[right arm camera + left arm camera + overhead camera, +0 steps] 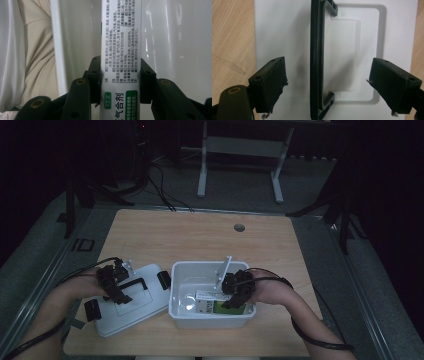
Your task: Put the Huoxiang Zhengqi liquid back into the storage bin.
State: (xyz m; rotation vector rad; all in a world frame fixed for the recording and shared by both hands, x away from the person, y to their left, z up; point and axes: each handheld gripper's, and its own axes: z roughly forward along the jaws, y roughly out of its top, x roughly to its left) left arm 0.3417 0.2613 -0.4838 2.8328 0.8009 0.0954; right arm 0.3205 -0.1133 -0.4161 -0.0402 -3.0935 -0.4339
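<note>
Carton (pixel 121 37) between right gripper (pixel 121 80) pads

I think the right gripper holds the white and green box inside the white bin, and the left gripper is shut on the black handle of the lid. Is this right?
Not quite. The left gripper is open: in the left gripper view its jaws stand apart on either side of the black handle of the lid without touching it. The rest holds: the right gripper grips the white and green box inside the white bin.

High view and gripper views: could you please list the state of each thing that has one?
Bin: open, lid off.
Lid: flat on the table beside the bin, handle up.
Box: gripped, inside the bin.
Left gripper: open over the handle.
Right gripper: shut on the box.
</note>
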